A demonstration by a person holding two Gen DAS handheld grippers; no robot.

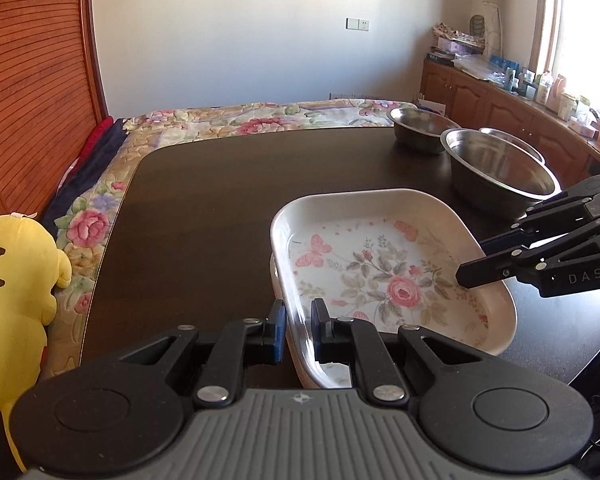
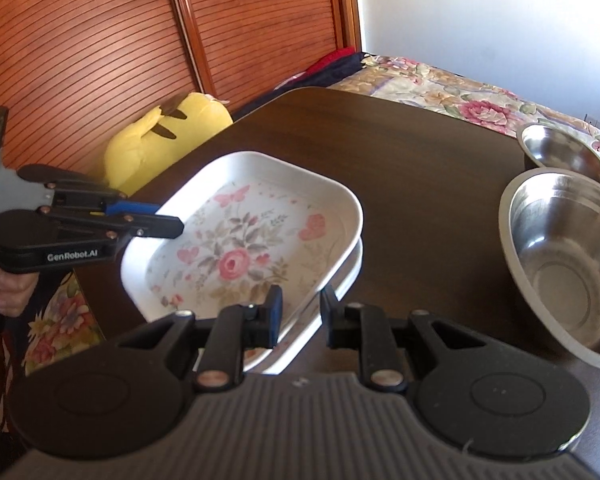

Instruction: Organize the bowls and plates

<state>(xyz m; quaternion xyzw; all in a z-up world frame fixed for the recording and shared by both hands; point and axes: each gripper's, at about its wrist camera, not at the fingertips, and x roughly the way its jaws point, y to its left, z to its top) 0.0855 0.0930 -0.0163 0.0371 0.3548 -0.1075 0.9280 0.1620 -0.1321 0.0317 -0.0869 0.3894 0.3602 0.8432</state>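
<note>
The left claw (image 1: 298, 322) points down at a slant and is closed on the near rim of the upper floral plate (image 1: 384, 268), one pad inside the wall and one outside. The right claw (image 2: 300, 312) comes in from the opposite side at a similar downward slant, its fingers narrowly parted astride that plate's edge; whether the pads press on the rim or only stand beside it cannot be told. In the left wrist view the right claw's black fingers (image 1: 486, 270) reach over the plate's right rim, and in the right wrist view a hand (image 2: 8, 288) grips the handle of the left tool. The upper plate is a white, rounded-square dish with a pink rose and butterflies printed on its floor, and nothing lies in it. It sits tilted on a second plate (image 2: 342, 276) of the same shape, whose rim shows below it. Both rest on the dark bench (image 1: 204, 216). Further out stand a large steel bowl (image 1: 500, 168) and a smaller steel bowl (image 1: 420, 126) just beyond it, both empty. A yellow plush toy (image 1: 16, 280) lies on the floral bedspread (image 1: 220, 120) beside the bench.
</note>
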